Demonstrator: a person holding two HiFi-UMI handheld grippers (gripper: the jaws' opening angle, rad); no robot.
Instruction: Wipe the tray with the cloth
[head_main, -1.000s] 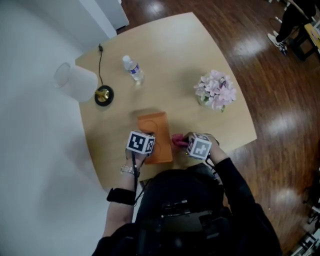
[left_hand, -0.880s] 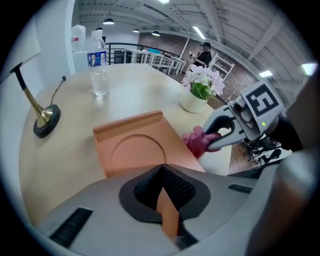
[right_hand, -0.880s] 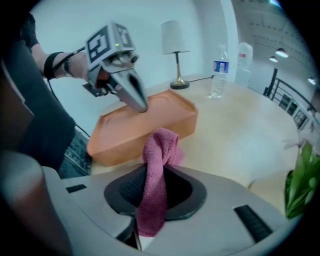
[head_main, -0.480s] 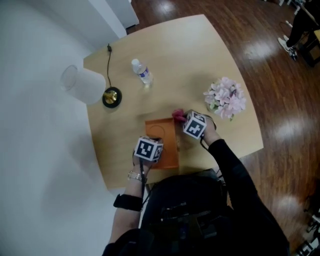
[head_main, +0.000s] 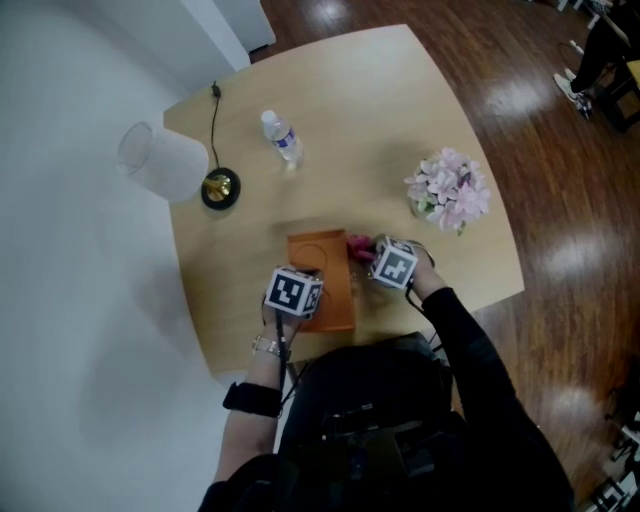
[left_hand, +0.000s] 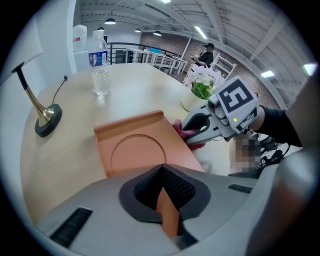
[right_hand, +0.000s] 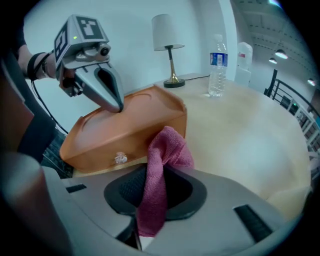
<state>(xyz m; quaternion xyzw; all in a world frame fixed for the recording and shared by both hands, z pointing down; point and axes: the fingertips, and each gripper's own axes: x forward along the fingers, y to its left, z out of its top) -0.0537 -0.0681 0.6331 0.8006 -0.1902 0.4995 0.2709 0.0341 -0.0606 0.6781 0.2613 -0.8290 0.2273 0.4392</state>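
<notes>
An orange tray with a round recess lies on the table in front of me. My left gripper is shut on the tray's near edge, which runs between its jaws. In the right gripper view the tray looks tilted, with that held side raised under the left gripper. My right gripper is shut on a pink cloth. The cloth bunches against the tray's right side wall, near its far corner. From the left gripper view, the right gripper and the cloth sit at the tray's right edge.
A white-shaded lamp with a brass base and cord stands at the far left. A water bottle is behind the tray, a pot of pink flowers to the right. The table's edge runs close to my right hand.
The right gripper carried the cloth along the tray's right side away from me, then came back a little. The left gripper kept its hold on the tray.
</notes>
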